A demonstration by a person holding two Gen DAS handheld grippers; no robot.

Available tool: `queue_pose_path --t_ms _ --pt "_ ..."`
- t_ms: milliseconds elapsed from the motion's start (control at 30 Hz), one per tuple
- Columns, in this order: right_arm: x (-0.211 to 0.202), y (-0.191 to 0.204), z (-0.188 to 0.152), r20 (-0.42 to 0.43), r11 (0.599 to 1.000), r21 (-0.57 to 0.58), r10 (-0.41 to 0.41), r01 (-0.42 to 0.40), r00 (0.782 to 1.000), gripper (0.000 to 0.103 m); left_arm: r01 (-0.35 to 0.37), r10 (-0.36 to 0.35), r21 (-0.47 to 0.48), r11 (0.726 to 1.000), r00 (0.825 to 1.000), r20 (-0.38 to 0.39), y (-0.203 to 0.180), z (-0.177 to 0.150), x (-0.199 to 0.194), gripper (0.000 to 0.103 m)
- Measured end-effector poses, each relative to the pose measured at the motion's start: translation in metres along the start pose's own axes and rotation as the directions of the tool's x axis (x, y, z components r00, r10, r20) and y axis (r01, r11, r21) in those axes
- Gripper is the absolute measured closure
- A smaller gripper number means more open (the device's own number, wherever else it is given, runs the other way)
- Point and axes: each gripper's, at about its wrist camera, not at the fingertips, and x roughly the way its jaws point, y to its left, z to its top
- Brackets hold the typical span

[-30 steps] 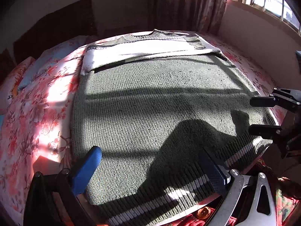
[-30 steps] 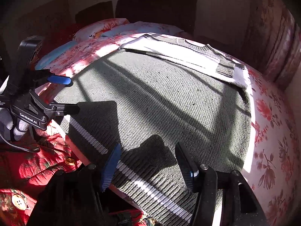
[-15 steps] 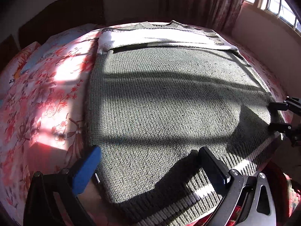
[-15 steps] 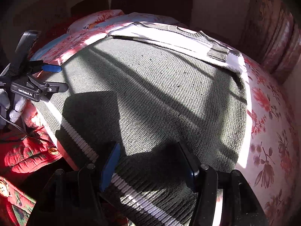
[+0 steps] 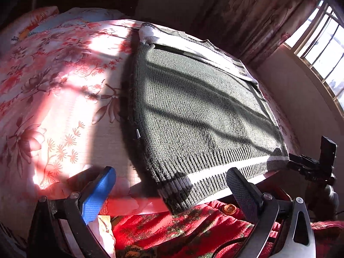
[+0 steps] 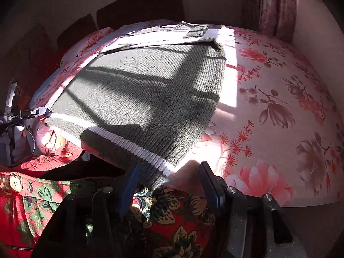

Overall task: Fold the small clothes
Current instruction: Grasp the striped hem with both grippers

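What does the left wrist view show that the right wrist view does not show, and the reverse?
Only the left wrist view shows the barred window and the sweater's left edge beside bare floral sheet.

Only the right wrist view shows the wide floral bedsheet on the sweater's right side, and the cream button on the red garment.

Both show the grey knit sweater lying flat on the bed, sleeves folded across the top, its white-striped hem nearest the cameras, and the curtain. Left gripper and right gripper are both open at the hem corners.

Sweater [image 5: 193, 111] collar behind folded sleeves [image 5: 193, 49]
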Motion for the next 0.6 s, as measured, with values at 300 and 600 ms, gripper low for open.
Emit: queue_pose_path --t_ms 300,600 --pt "0.010 0.014 0.008 -0.003 0.998 0.002 -0.062 0.062 0.998 0.045 -0.040 0.042 0.040 0.998 0.998 -0.043 -0.023 0.006 0.016 0.000" --pt "0.013 0.021 0.012 -0.005 0.991 0.058 -0.120 0.120 0.993 0.055 -0.063 0.071 0.071 0.995 0.991 -0.114 -0.048 0.005 0.026 0.000"
